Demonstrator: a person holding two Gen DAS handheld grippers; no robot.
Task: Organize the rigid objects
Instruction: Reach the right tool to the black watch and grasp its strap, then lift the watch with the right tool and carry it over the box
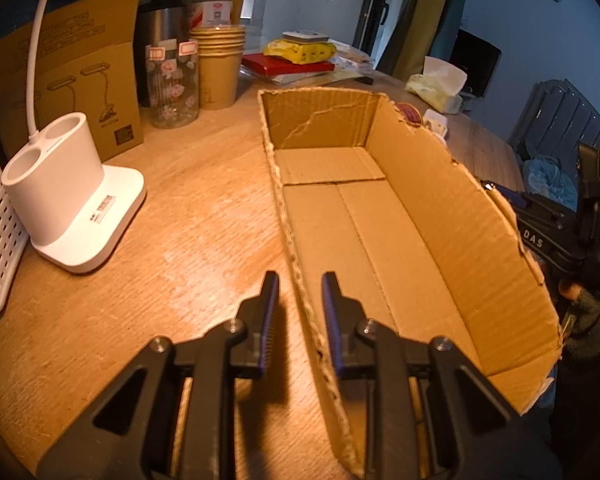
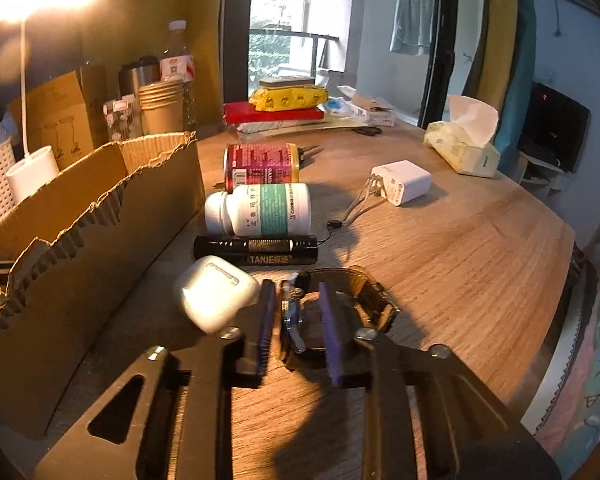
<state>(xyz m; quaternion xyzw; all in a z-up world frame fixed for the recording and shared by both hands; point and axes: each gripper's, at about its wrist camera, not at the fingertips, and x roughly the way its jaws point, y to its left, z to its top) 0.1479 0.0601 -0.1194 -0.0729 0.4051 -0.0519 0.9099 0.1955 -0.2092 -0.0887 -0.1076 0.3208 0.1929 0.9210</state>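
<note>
Item: wristwatch (image 2: 340, 300), on my table (image 2: 460, 248), its case clamped between my right gripper's (image 2: 296, 312) pads. Left gripper (image 1: 300, 300): narrowed astride the cardboard box's (image 1: 420, 208) near wall.

- The black flashlight (image 2: 255, 251) carried "TANJE" in pale letters along its barrel.
- The dark bag (image 1: 548, 236) beyond the table edge showed the letters "DAS".

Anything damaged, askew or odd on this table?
The cardboard box has ragged, torn top edges and a crack in its far wall. The can and pill bottle lie on their sides beside it. Nothing spilled.
</note>
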